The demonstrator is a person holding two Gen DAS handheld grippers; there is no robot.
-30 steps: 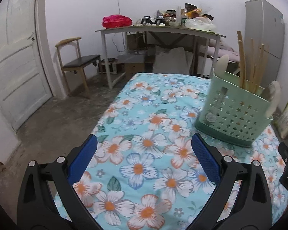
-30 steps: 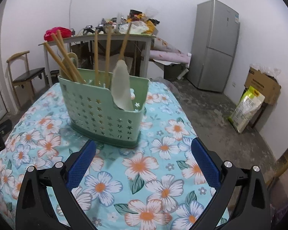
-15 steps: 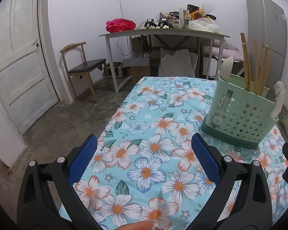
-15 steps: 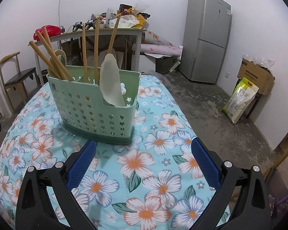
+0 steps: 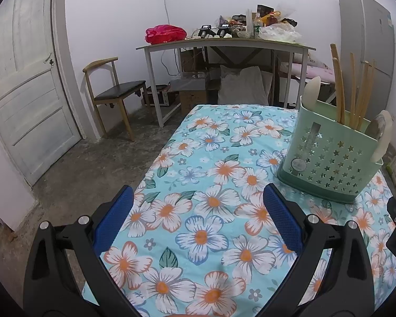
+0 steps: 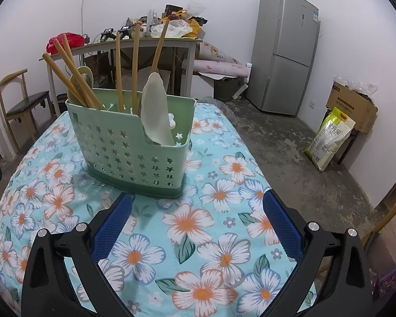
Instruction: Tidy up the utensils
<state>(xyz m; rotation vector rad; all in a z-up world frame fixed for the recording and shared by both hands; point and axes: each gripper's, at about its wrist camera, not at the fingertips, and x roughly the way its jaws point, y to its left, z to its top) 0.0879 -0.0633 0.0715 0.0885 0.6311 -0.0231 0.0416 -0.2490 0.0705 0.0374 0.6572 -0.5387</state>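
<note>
A pale green star-punched utensil basket [image 6: 134, 153] stands upright on the floral tablecloth [image 6: 198, 227]. Several wooden chopsticks [image 6: 134, 68] and pale spoons [image 6: 155, 111] stick out of it. In the left wrist view the same basket [image 5: 330, 163] sits at the right with chopsticks [image 5: 351, 92] and a spoon [image 5: 382, 134] inside. My right gripper [image 6: 196, 198] hovers open in front of the basket, nothing between its blue pads [image 6: 111, 227]. Well to the left of the basket, my left gripper [image 5: 196, 190] is open and holds nothing.
A cluttered grey desk [image 5: 224, 45] with a red bag [image 5: 165, 33] stands behind the table. A wooden chair [image 5: 113, 95] and white door [image 5: 21, 79] are at the left. A grey fridge [image 6: 282, 52], a cardboard box [image 6: 351, 105] and a sack [image 6: 327, 137] are at the right.
Both grippers have drawn back and risen a little from the basket, so it looks smaller and farther. Both stay open and empty.
</note>
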